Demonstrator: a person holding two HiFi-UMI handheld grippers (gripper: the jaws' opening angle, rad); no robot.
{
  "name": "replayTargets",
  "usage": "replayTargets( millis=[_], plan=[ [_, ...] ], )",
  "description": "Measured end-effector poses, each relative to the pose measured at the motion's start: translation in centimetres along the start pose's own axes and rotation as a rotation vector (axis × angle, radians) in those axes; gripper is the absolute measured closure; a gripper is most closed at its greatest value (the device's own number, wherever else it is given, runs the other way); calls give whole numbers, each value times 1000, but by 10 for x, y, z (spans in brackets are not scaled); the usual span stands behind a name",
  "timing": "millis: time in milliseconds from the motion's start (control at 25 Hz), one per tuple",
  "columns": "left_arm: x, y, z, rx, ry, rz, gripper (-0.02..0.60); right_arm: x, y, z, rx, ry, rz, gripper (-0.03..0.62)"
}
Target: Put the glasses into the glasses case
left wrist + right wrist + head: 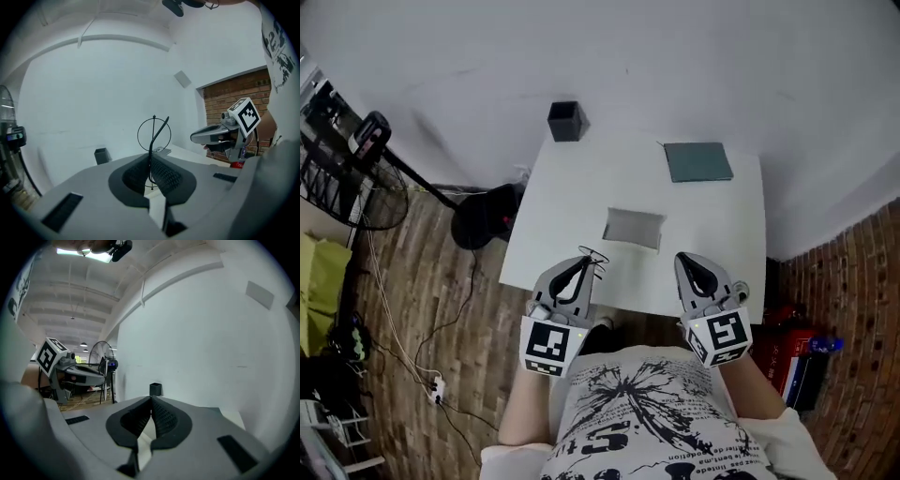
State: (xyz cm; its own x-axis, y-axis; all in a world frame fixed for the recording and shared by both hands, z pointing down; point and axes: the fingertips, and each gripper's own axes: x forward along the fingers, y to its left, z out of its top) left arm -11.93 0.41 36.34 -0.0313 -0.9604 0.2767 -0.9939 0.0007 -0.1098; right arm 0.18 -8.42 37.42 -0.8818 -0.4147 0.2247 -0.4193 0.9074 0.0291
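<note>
The thin-framed glasses (153, 133) are clamped upright between the left gripper's (584, 265) jaws above the table's (562, 202) near edge, short of the glasses case (633, 228) at table centre, while the right gripper's (686, 261) jaws are pressed together, empty.

The glasses (153, 133) are thin black wire with round rims. They stand upright, pinched by one curved arm between the jaws of the left gripper (151, 161), with one rim rising clear above the jaw tips. In the head view they show as a small dark tangle (592, 255) over the near edge of the table (572, 197). The glasses case (634, 228) is a pale grey rectangle lying flat mid-table, just beyond the glasses and slightly right. It seems to be open, though that is hard to tell.
</note>
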Motion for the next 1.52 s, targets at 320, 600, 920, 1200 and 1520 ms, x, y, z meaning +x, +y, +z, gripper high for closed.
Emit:
replayTargets(
  millis=[320, 600, 920, 1200, 1520],
  plan=[
    [80, 28, -18, 96, 55, -242, 561, 34, -31, -21, 80, 50, -228, 579],
    [143, 19, -62, 286, 147, -438, 561, 52, -47, -48, 158, 111, -350, 579],
    [195, 5, -115, 551, 333, -648, 561, 71, -58, -74, 222, 151, -431, 579],
    [220, -11, -158, 694, 450, -785, 561, 75, -65, -101, 273, 194, -466, 579],
    [246, -24, -183, 701, 603, -862, 561, 84, -70, -120, 356, 242, -473, 579]
  ],
)
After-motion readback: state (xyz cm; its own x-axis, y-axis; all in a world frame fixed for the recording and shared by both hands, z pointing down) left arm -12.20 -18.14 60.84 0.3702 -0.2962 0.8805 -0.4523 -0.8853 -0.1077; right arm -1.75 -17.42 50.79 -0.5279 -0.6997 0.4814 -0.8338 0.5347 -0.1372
